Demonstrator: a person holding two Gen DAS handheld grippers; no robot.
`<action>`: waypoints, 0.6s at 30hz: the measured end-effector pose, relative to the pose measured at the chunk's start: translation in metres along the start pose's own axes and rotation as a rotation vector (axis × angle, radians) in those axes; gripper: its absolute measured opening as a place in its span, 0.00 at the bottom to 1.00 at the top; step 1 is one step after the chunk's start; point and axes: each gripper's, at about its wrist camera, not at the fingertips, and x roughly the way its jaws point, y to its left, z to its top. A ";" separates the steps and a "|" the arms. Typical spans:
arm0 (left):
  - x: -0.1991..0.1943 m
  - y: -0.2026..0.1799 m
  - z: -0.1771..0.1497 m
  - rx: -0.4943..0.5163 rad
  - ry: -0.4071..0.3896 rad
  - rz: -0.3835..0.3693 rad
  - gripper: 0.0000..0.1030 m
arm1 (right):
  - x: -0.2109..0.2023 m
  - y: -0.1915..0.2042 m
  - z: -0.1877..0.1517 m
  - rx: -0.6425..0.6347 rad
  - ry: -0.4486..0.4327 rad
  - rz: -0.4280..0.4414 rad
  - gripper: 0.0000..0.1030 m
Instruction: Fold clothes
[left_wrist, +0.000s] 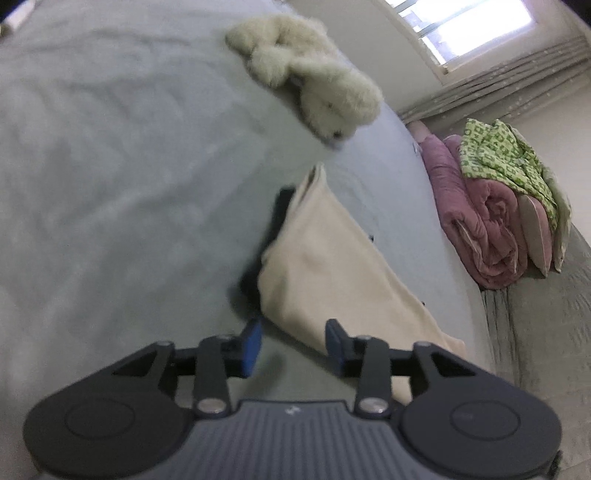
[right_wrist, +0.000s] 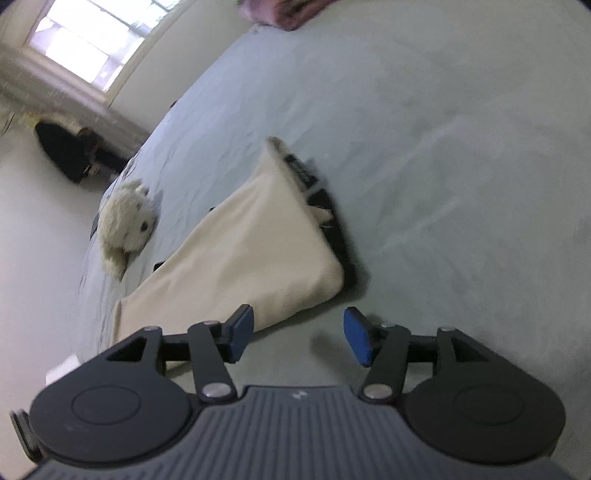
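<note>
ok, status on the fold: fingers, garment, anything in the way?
Left gripper open, empty. Right gripper open, empty. Cream garment lies folded on grey bed sheet, black piece underneath. Plush toy beside it, apart.

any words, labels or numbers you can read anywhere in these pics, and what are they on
None can be read.
Small pale mark on the left gripper body: too small to read.
The same mark on the right gripper body: too small to read.
Pale marks on the dark garment under the cream cloth: blurred, unreadable.
</note>
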 end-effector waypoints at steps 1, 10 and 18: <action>0.005 0.001 -0.001 -0.020 0.007 -0.009 0.47 | 0.001 -0.003 -0.001 0.026 -0.004 0.009 0.59; 0.020 0.005 -0.001 -0.041 -0.048 -0.066 0.60 | 0.013 -0.017 -0.007 0.139 -0.070 0.072 0.61; 0.031 0.008 0.007 -0.070 -0.101 -0.120 0.62 | 0.023 -0.012 -0.011 0.128 -0.180 0.085 0.61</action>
